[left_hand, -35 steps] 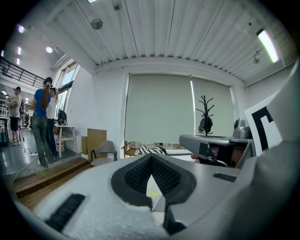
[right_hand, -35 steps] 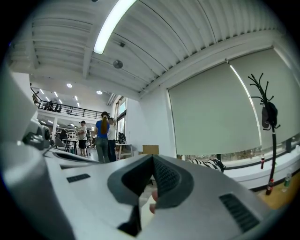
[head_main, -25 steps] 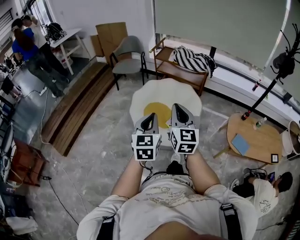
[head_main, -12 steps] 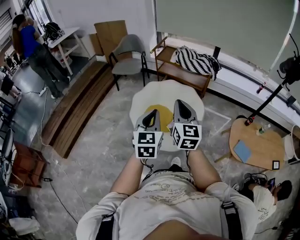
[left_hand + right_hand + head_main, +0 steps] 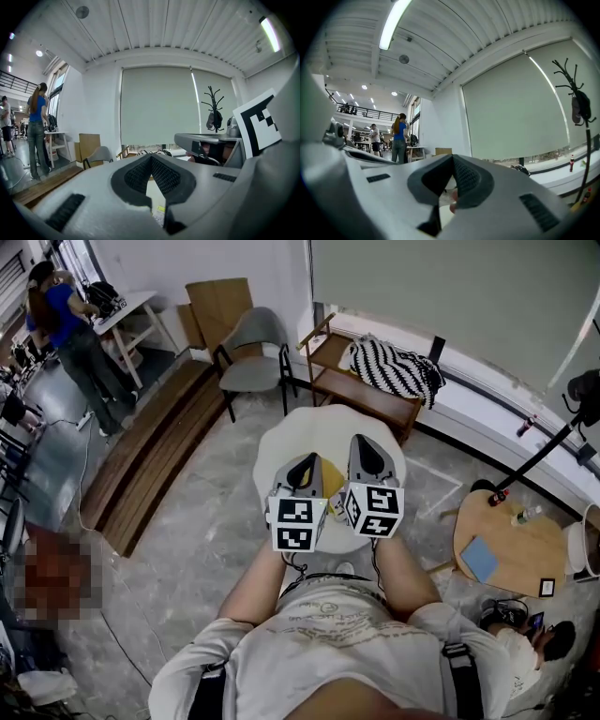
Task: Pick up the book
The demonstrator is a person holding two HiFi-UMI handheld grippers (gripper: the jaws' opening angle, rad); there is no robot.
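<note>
A low white round table (image 5: pixel 281 437) stands straight ahead, with a flat yellow thing (image 5: pixel 325 472) on it, mostly hidden behind my grippers; whether it is the book I cannot tell. A blue book-like flat thing (image 5: pixel 480 559) lies on a round wooden table (image 5: pixel 516 526) at the right. My left gripper (image 5: pixel 302 465) and right gripper (image 5: pixel 361 444) are held side by side over the white table's near part. Both are shut and hold nothing. In the left gripper view the left gripper (image 5: pixel 151 157) shows meeting tips, as does the right gripper (image 5: pixel 453 157) in the right gripper view.
A grey chair (image 5: pixel 251 357) and a wooden bench with a striped cushion (image 5: pixel 394 367) stand behind the white table. A wooden platform (image 5: pixel 141 465) lies to the left, where a person (image 5: pixel 61 320) stands by a desk. Another person (image 5: pixel 530 643) sits on the floor at lower right.
Both grippers have moved forward together toward the white table, which now lies partly under them. Both stay shut. The wooden table at the right has slid nearer in the picture.
</note>
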